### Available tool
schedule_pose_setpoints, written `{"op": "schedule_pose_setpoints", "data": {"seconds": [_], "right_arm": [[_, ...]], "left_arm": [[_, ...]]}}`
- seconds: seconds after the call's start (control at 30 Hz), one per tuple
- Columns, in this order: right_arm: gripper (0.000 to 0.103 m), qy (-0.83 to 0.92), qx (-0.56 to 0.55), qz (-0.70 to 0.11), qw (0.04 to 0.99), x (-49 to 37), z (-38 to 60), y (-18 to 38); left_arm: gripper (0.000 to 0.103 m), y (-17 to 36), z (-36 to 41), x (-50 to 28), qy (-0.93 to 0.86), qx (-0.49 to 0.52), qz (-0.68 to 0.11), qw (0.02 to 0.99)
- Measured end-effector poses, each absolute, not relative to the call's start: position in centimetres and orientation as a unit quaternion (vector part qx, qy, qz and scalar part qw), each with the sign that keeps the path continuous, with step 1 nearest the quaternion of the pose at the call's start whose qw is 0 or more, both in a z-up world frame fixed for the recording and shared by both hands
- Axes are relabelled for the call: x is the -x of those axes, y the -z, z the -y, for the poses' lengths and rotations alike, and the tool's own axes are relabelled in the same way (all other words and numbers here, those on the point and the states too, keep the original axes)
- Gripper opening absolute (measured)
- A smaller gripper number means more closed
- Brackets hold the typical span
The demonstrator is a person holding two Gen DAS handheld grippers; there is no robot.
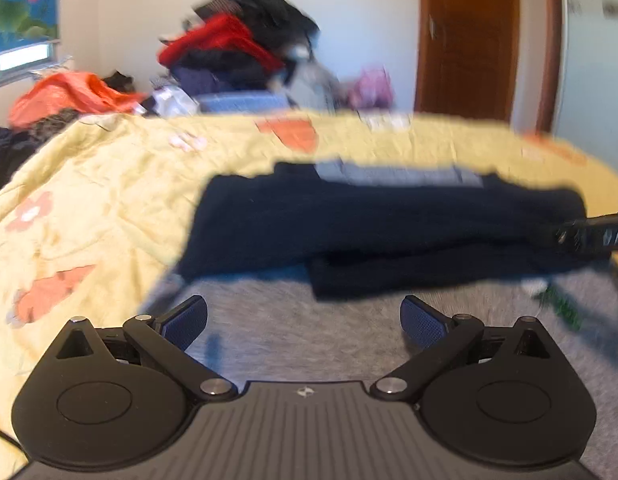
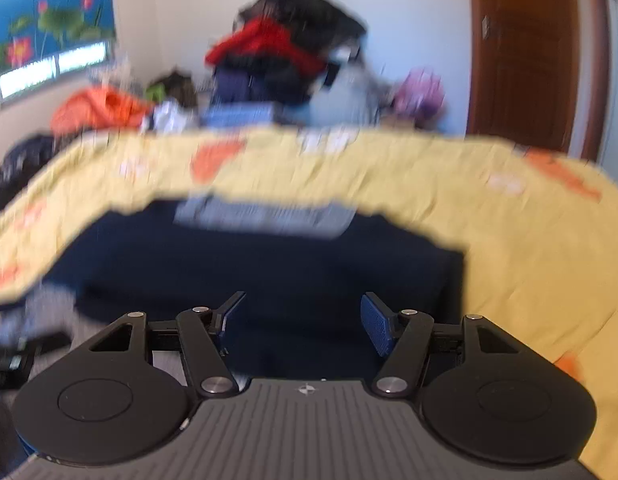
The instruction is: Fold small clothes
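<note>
The right gripper [image 2: 303, 322] stands with its jaws apart and nothing between the blue pads [image 2: 375, 326]; it hangs just over the dark navy garment [image 2: 269, 272], which fills the view from 9 to 3 o'clock ahead of it. The left gripper [image 1: 305, 322] is wide open too and holds nothing. Under it is a grey garment [image 1: 289, 340], and the navy one [image 1: 369, 224] lies at 12 o'clock, already doubled over, with a pale blue-grey band [image 1: 389, 174] showing at its far edge. At 3 o'clock in the left view a black bar [image 1: 593, 234] comes in over the cloth; I think it is part of the other tool, but the blur leaves this unsure.

Everything lies on the yellow flowered bedspread [image 2: 529, 240]. The heap of clothes [image 2: 281, 60] sits far behind, at 12 o'clock.

In my judgement the navy piece needs one more fold. To do it well, each claw should take one near corner, pinch both layers together, lift low and lay the edges even.
</note>
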State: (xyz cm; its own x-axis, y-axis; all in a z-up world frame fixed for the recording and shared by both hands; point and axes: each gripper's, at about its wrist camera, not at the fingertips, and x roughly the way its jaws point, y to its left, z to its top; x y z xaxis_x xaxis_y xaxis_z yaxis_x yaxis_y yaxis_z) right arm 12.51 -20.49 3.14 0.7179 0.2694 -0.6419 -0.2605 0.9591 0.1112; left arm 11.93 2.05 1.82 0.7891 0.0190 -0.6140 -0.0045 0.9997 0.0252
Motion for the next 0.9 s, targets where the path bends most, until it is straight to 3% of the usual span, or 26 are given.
{"op": "schedule_pose_setpoints", "data": {"seconds": [0.07,0.17,0.27,0.37,0.53,0.73,0.9], "right_arm": [[0.065,-0.132,-0.004,-0.345,0.929,-12.1,20.3,-2.0],[0.081,-0.118,0.004,-0.338,0.934,-10.6,20.4,-1.5],[0.087,-0.101,0.013,-0.344,0.933,-8.2,20.8,-1.7],[0.103,-0.118,0.015,-0.344,0.931,-5.1,21.1,-0.9],[0.103,-0.117,0.011,-0.340,0.933,-4.2,21.4,-0.8],[0.103,-0.119,0.021,-0.341,0.932,-4.1,21.1,-0.8],[0.103,-0.119,0.019,-0.340,0.933,-4.2,21.1,-0.8]], "left_arm": [[0.103,-1.1,-1.9,-12.7,0.005,-0.018,-0.349,0.937],[0.103,-0.9,-3.1,-12.7,0.018,-0.001,-0.354,0.935],[0.103,-0.9,-3.4,-12.5,0.018,-0.004,-0.353,0.935],[0.103,-0.9,-3.0,-12.5,0.007,-0.009,-0.353,0.936],[0.103,-1.3,-1.0,-8.2,-0.021,-0.047,-0.351,0.935],[0.103,-1.6,-4.6,-0.3,0.010,-0.004,-0.382,0.924],[0.103,-1.9,-6.7,5.6,0.072,-0.051,-0.394,0.915]]}}
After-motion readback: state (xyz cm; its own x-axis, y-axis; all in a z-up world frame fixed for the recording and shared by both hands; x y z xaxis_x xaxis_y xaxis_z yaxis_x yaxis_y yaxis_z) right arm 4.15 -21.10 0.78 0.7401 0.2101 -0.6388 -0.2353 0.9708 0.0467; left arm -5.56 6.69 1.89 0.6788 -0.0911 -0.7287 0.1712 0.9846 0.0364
